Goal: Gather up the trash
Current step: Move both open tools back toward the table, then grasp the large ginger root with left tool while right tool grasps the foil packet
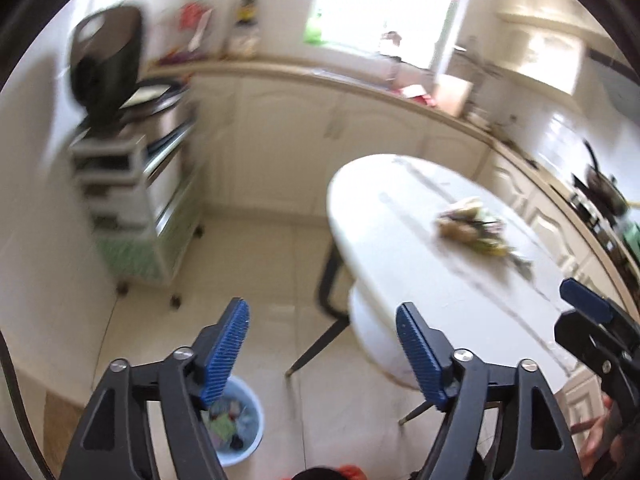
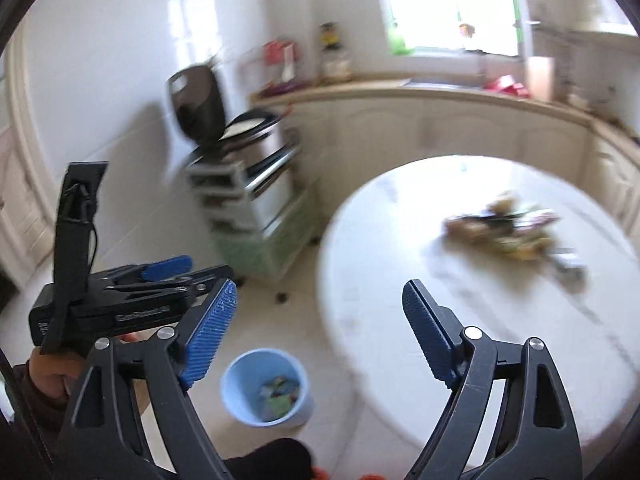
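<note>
Both grippers, left (image 1: 322,354) and right (image 2: 320,336), fingers wide, empty | scraps pile (image 2: 516,232) mid-right on desk (image 2: 380,280) | we risk scattering loose scraps beside blue bin (image 2: 266,390)

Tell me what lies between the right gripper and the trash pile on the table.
Only bare white table, in the right wrist view: nothing lies between the open right gripper and the trash pile.
</note>
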`<action>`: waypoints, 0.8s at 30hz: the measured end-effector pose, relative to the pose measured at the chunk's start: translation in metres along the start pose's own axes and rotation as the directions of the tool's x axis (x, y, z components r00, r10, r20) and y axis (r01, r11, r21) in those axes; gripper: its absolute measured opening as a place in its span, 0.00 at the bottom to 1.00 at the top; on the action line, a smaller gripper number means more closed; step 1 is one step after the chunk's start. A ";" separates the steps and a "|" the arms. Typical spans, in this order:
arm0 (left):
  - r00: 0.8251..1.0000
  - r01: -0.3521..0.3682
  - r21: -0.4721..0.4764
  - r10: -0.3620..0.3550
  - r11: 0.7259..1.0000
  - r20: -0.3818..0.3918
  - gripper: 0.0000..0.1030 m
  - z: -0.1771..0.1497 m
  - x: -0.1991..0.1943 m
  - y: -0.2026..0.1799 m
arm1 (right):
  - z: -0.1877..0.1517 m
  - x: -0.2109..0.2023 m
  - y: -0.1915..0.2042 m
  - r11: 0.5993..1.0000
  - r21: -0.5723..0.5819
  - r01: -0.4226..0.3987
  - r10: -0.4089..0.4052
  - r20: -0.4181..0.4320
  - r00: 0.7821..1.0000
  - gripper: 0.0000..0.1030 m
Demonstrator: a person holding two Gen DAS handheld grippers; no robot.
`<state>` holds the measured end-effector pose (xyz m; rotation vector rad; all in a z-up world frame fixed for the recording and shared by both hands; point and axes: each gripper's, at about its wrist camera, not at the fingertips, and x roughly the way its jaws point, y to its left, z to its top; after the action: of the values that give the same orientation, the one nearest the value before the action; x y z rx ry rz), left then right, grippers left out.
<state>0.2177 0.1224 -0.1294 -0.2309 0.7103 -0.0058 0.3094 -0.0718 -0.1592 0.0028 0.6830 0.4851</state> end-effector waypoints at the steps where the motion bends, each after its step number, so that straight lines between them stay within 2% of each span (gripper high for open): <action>1: 1.000 0.009 0.026 -0.009 1.000 0.005 0.77 0.004 0.004 -0.015 | 0.002 -0.010 -0.017 0.999 0.019 0.033 -0.033 0.015 0.999 0.81; 5: 1.000 0.028 0.149 -0.028 0.988 -0.001 0.78 0.020 0.032 -0.078 | 0.006 -0.031 -0.080 0.984 0.099 0.145 -0.150 0.046 0.988 0.85; 10: 0.998 0.036 0.252 -0.023 0.967 -0.053 0.78 0.033 0.085 -0.134 | 0.009 -0.032 -0.149 0.949 0.214 0.231 -0.239 0.008 0.971 0.85; 15: 0.991 0.031 0.275 0.006 0.961 -0.133 0.78 0.068 0.169 -0.155 | 0.017 -0.023 -0.203 0.918 0.272 0.289 -0.294 -0.024 0.956 0.91; 18: 0.985 0.032 0.277 0.017 0.960 -0.174 0.78 0.083 0.210 -0.164 | 0.020 -0.015 -0.225 0.913 0.283 0.294 -0.294 -0.043 0.955 0.91; 24: 0.977 0.053 0.252 0.003 0.966 -0.215 0.78 0.101 0.263 -0.168 | 0.019 0.004 -0.243 0.908 0.283 0.309 -0.301 -0.072 0.951 0.91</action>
<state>0.4948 -0.0422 -0.1897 0.0107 0.9125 -0.1481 0.4282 -0.2835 -0.1856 0.1659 0.7607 0.0793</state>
